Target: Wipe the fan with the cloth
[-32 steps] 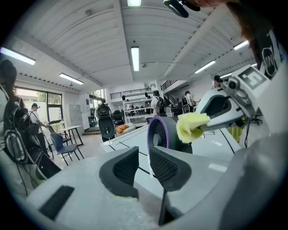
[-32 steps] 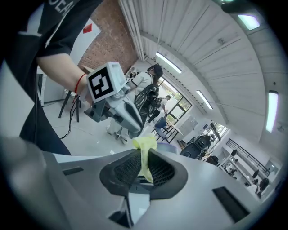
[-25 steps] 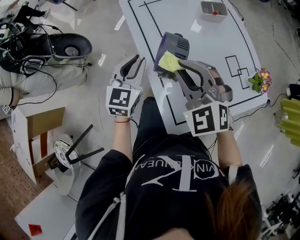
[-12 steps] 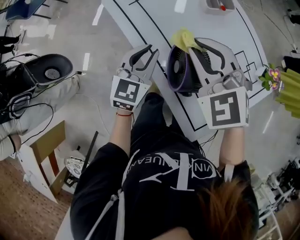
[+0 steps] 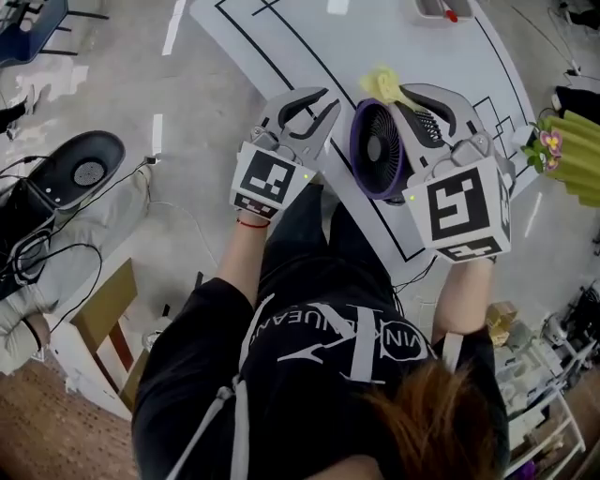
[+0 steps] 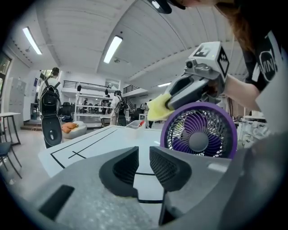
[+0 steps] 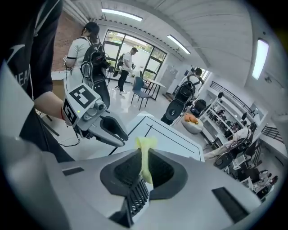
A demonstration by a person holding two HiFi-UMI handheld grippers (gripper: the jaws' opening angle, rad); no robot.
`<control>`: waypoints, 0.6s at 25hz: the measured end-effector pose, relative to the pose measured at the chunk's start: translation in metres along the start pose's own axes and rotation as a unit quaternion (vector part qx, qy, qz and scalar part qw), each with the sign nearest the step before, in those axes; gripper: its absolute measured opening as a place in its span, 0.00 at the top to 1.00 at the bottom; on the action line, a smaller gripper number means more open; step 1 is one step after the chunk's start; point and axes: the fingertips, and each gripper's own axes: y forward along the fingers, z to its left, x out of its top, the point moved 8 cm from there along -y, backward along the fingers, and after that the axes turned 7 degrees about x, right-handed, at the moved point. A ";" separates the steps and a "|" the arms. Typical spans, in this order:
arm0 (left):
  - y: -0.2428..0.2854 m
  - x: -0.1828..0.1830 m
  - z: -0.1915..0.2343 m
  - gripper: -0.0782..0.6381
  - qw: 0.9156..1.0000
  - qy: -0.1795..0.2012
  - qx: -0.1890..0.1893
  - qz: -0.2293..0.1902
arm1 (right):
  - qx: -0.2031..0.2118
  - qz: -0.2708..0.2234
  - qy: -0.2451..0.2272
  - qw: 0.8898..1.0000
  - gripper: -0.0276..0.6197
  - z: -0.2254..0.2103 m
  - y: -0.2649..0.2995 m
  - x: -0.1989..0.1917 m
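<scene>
A purple fan [image 5: 380,150] stands upright on the white table [image 5: 309,37] near its front edge, with its grille towards me. My right gripper [image 5: 398,94] reaches over the fan's top, shut on a yellow cloth [image 5: 380,82] that sticks out past the rim. In the right gripper view the cloth [image 7: 146,150] is pinched between the pads of my right gripper [image 7: 145,164]. My left gripper [image 5: 319,103] hovers just left of the fan. In the left gripper view my left gripper [image 6: 144,157] shows a narrow gap with nothing in it, and the fan [image 6: 199,137] is ahead to the right.
A small tray [image 5: 441,7] with a red item sits at the table's far side. A flower pot [image 5: 548,142] and a yellow-green object [image 5: 577,169] stand at the right. On the floor to the left are a black dish-shaped device [image 5: 84,169] and a cardboard box [image 5: 103,309].
Both grippers have moved forward over the table. The right one, with the cloth, now reaches over the fan's top. The fan's front grille now shows instead of its back housing.
</scene>
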 end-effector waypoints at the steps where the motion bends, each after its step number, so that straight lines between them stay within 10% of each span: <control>1: 0.002 -0.001 0.000 0.78 1.000 -0.004 -0.012 0.001 | -0.001 0.004 0.002 1.000 0.90 0.001 -0.002 0.001; 15: 0.029 -0.007 -0.012 0.60 0.989 -0.006 -0.146 0.013 | -0.025 -0.013 -0.017 0.999 0.89 0.044 -0.046 -0.011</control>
